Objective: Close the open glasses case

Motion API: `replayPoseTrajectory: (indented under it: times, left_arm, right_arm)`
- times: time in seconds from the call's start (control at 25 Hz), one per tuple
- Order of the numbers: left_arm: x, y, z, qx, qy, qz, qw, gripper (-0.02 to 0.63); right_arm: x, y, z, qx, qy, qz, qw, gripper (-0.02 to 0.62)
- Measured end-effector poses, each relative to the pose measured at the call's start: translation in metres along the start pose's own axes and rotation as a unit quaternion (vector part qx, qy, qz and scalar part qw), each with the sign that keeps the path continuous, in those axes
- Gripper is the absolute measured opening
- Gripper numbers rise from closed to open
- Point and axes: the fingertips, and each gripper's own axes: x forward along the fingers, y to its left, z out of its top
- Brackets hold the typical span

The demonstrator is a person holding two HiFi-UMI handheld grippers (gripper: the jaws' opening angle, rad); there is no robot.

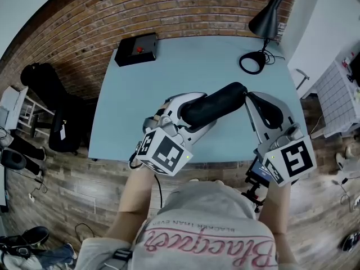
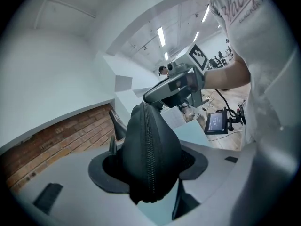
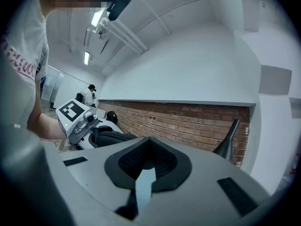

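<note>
Left gripper (image 1: 181,110): I have its jaws clamped on one end of the black glasses case (image 1: 216,107), over the table (image 1: 140,94).
Case axis: it runs from that grip toward my right gripper (image 1: 264,110).
Right gripper: jaws together, empty, its tip just beside the case's free end.

Matt cloth glasses case (image 1: 214,104), smooth table (image 1: 185,61), rough brick wall (image 1: 169,10).
</note>
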Motion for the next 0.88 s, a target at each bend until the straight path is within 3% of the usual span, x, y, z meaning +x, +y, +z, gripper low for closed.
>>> replayPoseTrajectory:
  times: [0.2,0.32,0.64,0.88]
  left_arm:
    - [-0.013,-0.004,0.010,-0.026,-0.058,-0.020,0.9978,0.255]
    - [-0.013,-0.005,0.009,-0.044,-0.059,-0.029,0.9968,0.256]
    - [0.006,0.000,-0.011,-0.028,0.021,0.005,0.9994,0.262]
    - [0.020,0.008,-0.022,-0.006,0.080,0.032,0.9963,0.265]
  right_arm:
    - [-0.004,-0.010,-0.005,0.008,0.002,-0.011,1.000,0.020]
    - [-0.003,-0.011,-0.006,0.001,0.009,-0.016,1.000,0.018]
    - [-0.009,0.000,0.023,0.035,-0.047,0.004,0.998,0.018]
    - [-0.009,0.029,0.044,0.032,-0.070,0.051,0.996,0.018]
